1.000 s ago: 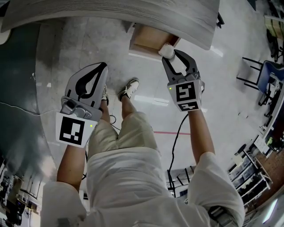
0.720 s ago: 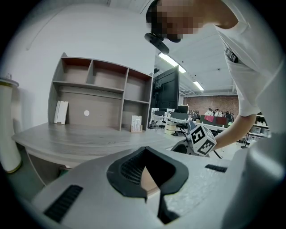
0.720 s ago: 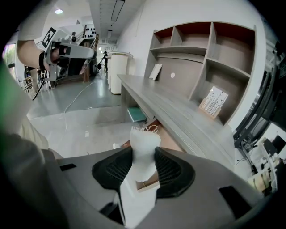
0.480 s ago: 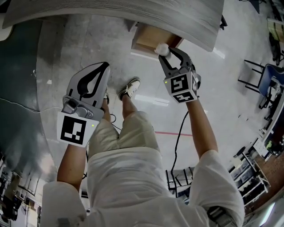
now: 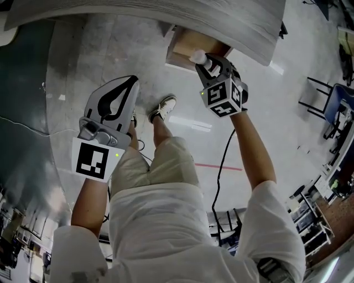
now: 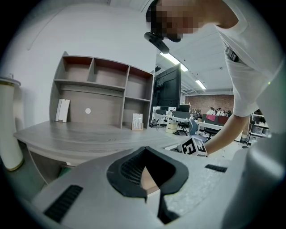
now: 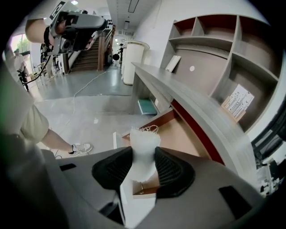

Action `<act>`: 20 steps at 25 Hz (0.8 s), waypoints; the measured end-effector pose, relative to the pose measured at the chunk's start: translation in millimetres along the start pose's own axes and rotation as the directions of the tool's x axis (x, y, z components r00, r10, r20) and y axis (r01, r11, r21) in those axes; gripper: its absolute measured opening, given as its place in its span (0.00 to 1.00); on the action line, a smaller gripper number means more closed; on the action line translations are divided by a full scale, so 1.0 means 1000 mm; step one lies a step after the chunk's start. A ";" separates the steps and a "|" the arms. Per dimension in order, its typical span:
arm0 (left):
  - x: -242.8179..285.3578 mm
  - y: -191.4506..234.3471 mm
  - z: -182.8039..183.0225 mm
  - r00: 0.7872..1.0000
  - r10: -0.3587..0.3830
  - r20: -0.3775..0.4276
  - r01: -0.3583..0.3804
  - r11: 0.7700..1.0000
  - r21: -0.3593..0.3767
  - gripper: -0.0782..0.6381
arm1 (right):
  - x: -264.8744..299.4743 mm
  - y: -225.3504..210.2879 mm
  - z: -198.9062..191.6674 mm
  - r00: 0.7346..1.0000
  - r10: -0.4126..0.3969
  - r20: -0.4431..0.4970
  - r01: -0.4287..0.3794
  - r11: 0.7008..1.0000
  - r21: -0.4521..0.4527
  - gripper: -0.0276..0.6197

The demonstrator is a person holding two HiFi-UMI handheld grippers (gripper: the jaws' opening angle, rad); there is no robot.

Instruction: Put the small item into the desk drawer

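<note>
Surfaces on view: desk top, grey wood-grain laminate, matt, with fine straight grain; drawer, pale tan wood-look board inside, smooth; floor, grey polished stone or concrete, glossy, mirroring the lights; small item, white, soft-looking, matt, faintly translucent, material uncertain; right gripper and left gripper, grey matt plastic, finely speckled; pads, black, ribbed, rubber-like; shirt, white cloth, creased.

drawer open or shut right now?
Open. The drawer sticks out from under the desk, its wooden inside showing just beyond the right gripper, which holds the white item.
</note>
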State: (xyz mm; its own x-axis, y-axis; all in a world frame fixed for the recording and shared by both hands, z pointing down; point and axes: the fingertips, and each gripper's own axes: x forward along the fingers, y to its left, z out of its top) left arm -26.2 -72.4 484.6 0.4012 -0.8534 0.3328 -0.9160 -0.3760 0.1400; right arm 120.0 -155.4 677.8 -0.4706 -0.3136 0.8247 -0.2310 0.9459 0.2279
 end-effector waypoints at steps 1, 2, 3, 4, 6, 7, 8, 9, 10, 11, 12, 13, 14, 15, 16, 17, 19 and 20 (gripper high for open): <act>0.000 0.000 -0.001 1.000 0.001 -0.002 -0.001 1.000 -0.001 0.12 | 0.003 0.001 -0.001 1.000 0.005 -0.005 -0.005 1.000 -0.005 0.29; 0.000 0.000 -0.001 1.000 0.003 -0.004 -0.003 1.000 -0.002 0.12 | 0.006 0.002 -0.003 1.000 0.009 -0.011 -0.009 1.000 -0.008 0.29; 0.000 -0.001 -0.001 1.000 0.006 -0.005 -0.006 1.000 -0.004 0.12 | 0.009 0.002 -0.005 1.000 0.012 -0.018 -0.012 1.000 -0.008 0.29; 0.000 -0.001 -0.002 1.000 0.009 -0.006 -0.009 1.000 -0.005 0.12 | 0.013 0.002 -0.008 1.000 0.015 -0.026 -0.015 1.000 -0.007 0.29; -0.001 -0.001 -0.004 1.000 0.014 -0.010 -0.014 1.000 -0.007 0.12 | 0.020 0.003 -0.014 0.999 0.019 -0.041 -0.019 1.000 -0.005 0.29; 0.000 0.000 -0.005 1.000 0.017 -0.012 -0.017 1.000 -0.008 0.12 | 0.024 0.003 -0.017 0.999 0.021 -0.050 -0.021 1.000 -0.006 0.29; 0.000 0.000 -0.006 1.000 0.020 -0.014 -0.020 1.000 -0.009 0.12 | 0.028 0.003 -0.020 0.998 0.023 -0.059 -0.024 1.000 -0.008 0.29; 0.000 0.000 -0.007 1.000 0.024 -0.016 -0.024 1.000 -0.010 0.12 | 0.032 0.003 -0.022 0.997 0.027 -0.068 -0.028 1.000 -0.011 0.29; 0.000 0.000 -0.008 1.000 0.027 -0.017 -0.027 1.000 -0.012 0.12 | 0.035 0.003 -0.025 0.997 0.030 -0.076 -0.031 0.999 -0.015 0.29; 0.000 0.000 -0.008 0.999 0.029 -0.017 -0.030 0.999 -0.013 0.12 | 0.037 0.003 -0.026 0.996 0.034 -0.082 -0.035 0.999 -0.018 0.29; -0.001 -0.001 -0.007 0.999 0.031 -0.018 -0.031 0.999 -0.014 0.12 | 0.039 0.004 -0.027 0.995 0.037 -0.088 -0.039 0.999 -0.022 0.29; -0.001 -0.001 -0.007 0.999 0.032 -0.019 -0.033 0.999 -0.014 0.12 | 0.041 0.004 -0.028 0.995 0.039 -0.093 -0.042 0.999 -0.026 0.29; -0.001 -0.002 -0.007 0.999 0.034 -0.020 -0.034 0.999 -0.014 0.12 | 0.043 0.004 -0.029 0.994 0.042 -0.099 -0.045 0.998 -0.033 0.29; -0.001 -0.002 -0.007 0.999 0.036 -0.021 -0.037 0.999 -0.016 0.12 | 0.045 0.005 -0.030 0.993 0.045 -0.105 -0.049 0.998 -0.041 0.29; -0.002 -0.002 -0.007 0.999 0.038 -0.022 -0.039 0.999 -0.019 0.12 | 0.048 0.005 -0.030 0.992 0.049 -0.112 -0.055 0.997 -0.048 0.29; -0.002 -0.003 -0.008 0.999 0.039 -0.024 -0.039 0.999 -0.022 0.12 | 0.051 0.006 -0.031 0.991 0.053 -0.119 -0.060 0.997 -0.054 0.29; -0.003 -0.003 -0.010 0.999 0.038 -0.030 -0.039 0.999 -0.024 0.12 | 0.056 0.008 -0.032 0.989 0.061 -0.131 -0.070 0.995 -0.066 0.29; -0.004 -0.003 -0.011 0.999 0.038 -0.034 -0.039 0.999 -0.025 0.12 | 0.059 0.009 -0.032 0.988 0.065 -0.138 -0.075 0.994 -0.074 0.29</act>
State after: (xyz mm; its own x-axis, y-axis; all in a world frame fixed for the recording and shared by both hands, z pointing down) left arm -24.5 -64.0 493.6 0.3656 -0.8545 0.3691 -0.9308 -0.3333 0.1502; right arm 118.0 -163.1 745.0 -0.3625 -0.2375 0.9012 -0.1315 0.9704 0.2028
